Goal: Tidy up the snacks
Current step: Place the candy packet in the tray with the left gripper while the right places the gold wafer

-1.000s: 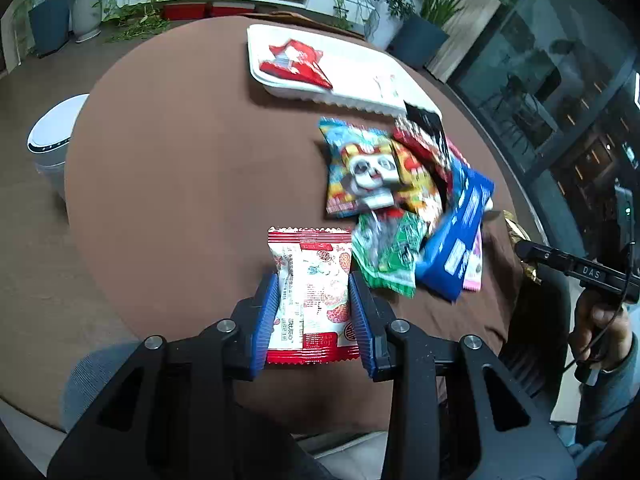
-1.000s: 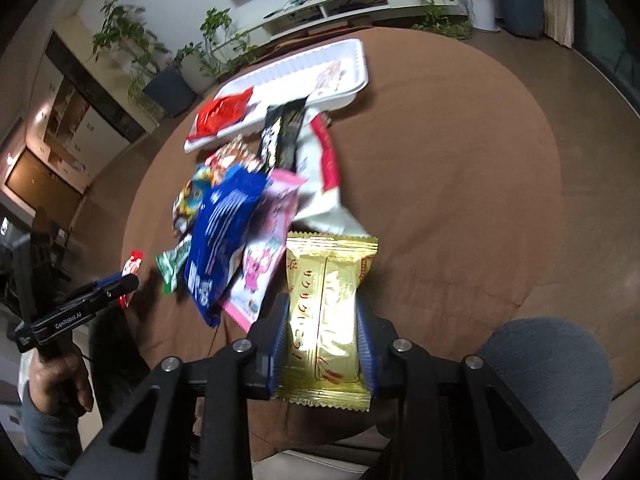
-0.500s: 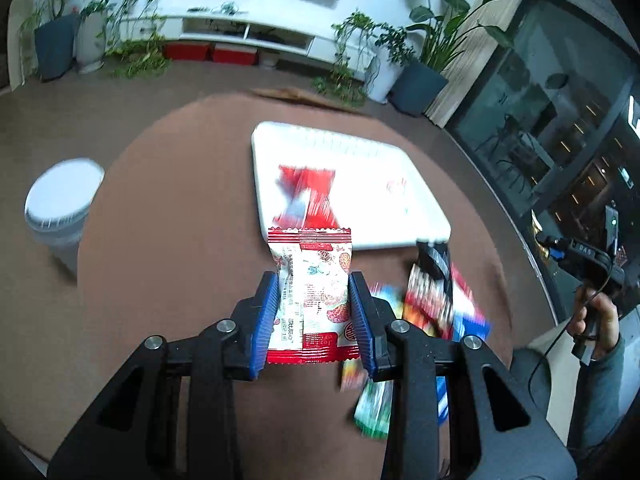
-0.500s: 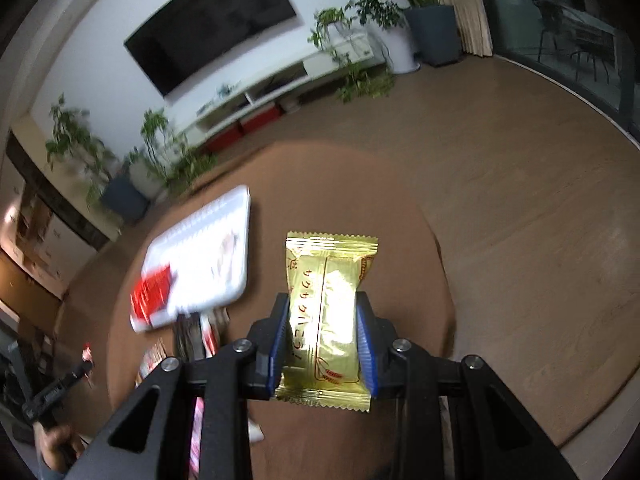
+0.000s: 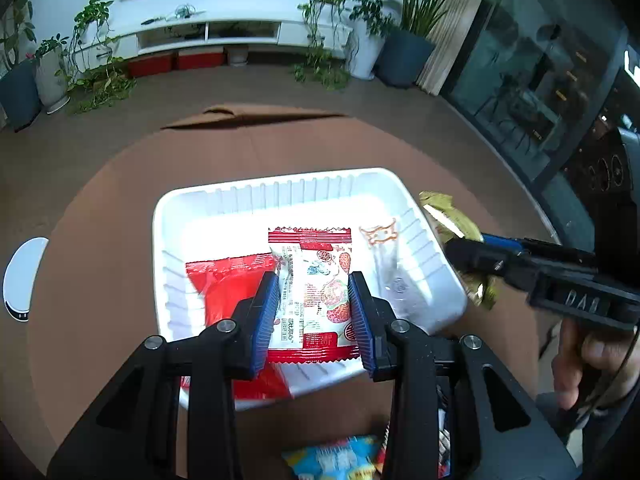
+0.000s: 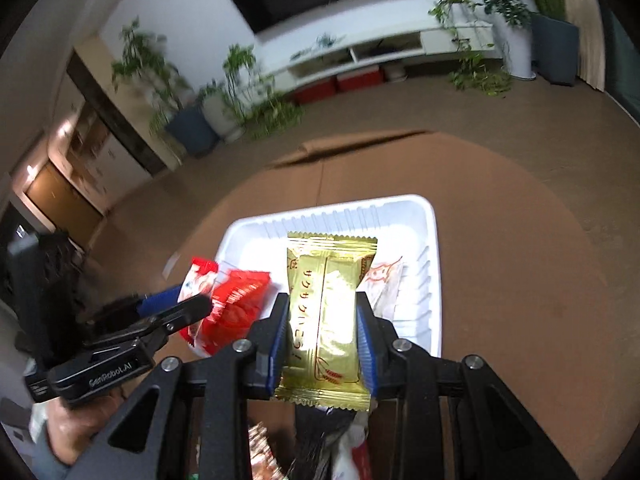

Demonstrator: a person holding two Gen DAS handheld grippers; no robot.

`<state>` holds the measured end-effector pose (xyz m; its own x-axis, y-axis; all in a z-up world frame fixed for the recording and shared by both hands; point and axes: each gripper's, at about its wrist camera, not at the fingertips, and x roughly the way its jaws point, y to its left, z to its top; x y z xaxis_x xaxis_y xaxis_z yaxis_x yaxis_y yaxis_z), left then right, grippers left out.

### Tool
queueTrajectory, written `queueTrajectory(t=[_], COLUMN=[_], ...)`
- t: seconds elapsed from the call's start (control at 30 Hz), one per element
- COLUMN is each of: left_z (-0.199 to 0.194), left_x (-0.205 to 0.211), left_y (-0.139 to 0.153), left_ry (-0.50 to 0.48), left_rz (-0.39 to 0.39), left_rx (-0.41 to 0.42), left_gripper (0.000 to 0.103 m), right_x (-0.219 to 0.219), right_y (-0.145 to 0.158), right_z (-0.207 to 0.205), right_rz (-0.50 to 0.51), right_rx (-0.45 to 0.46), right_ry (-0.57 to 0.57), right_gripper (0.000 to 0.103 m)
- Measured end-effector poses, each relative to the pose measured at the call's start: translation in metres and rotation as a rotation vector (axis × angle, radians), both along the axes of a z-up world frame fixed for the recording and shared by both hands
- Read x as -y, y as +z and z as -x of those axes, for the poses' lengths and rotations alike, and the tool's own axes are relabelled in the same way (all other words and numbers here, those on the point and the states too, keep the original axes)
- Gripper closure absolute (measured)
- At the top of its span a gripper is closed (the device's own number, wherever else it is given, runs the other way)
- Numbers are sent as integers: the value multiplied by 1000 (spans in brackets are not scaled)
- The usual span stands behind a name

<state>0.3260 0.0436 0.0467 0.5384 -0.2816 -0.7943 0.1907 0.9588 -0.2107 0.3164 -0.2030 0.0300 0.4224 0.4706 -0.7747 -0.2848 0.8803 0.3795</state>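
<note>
Tabletop [image 5: 100, 220]: round, brown-covered, carrying everything listed here; the white tray is serving as the landmark.

White tray [image 5: 280, 184]: ribbed foam, lying flat near the middle of the tabletop, long side running across the left wrist view.

Left claw [image 5: 313, 314]: hanging over the near half of the white tray, blue pads pinching both long edges of the red-and-white snack packet.

Right claw [image 6: 322, 344]: hanging over the near edge of the white tray, toward its right part, blue pads squeezing the gold snack packet.

Gold snack packet [image 6: 326, 304]: being held lengthwise above the white tray, its far end reaching over the tray's interior. In the left wrist view it is showing just beyond the tray's right rim [image 5: 456, 224].

Red-and-white snack packet [image 5: 314, 280]: being held above the white tray's centre, printed with strawberries, its near red seam overhanging the tray's near rim.

Red packet [image 5: 232, 280]: lying flat inside the white tray, in its left half, partly under the left claw.

Clear wrapper with orange print [image 5: 380, 236]: lying inside the white tray against its right wall.

Loose snacks [image 5: 336, 458]: sitting on the tabletop on the near side of the white tray, mostly hidden by the claw frames.
</note>
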Motion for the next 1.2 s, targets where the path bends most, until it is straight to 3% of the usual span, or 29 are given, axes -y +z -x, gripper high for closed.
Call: queueTrajectory(t=[0.2, 0.63, 0.93, 1.1, 1.2], left_z=[-24, -57, -51, -43, -41], left_x=[21, 49, 46, 42, 39], left_y=[-31, -83, -81, -72, -69], left_ry=[-16, -23, -20, -22, -6], left_rz=[-40, -99, -94, -82, -64], left_rx=[-46, -85, -76, -65, -60], left_gripper=[70, 67, 66, 51, 46], right_x=[2, -19, -17, -18, -17], right_y=[-29, -56, -59, -60, -59], right_z=[-9, -24, -25, -24, -24], right_rz=[22, 120, 146, 149, 151], right_rx=[-52, -66, -50, -49, -49], right_ry=[-21, 17, 24, 27, 20], right_gripper=[70, 70, 69, 67, 58])
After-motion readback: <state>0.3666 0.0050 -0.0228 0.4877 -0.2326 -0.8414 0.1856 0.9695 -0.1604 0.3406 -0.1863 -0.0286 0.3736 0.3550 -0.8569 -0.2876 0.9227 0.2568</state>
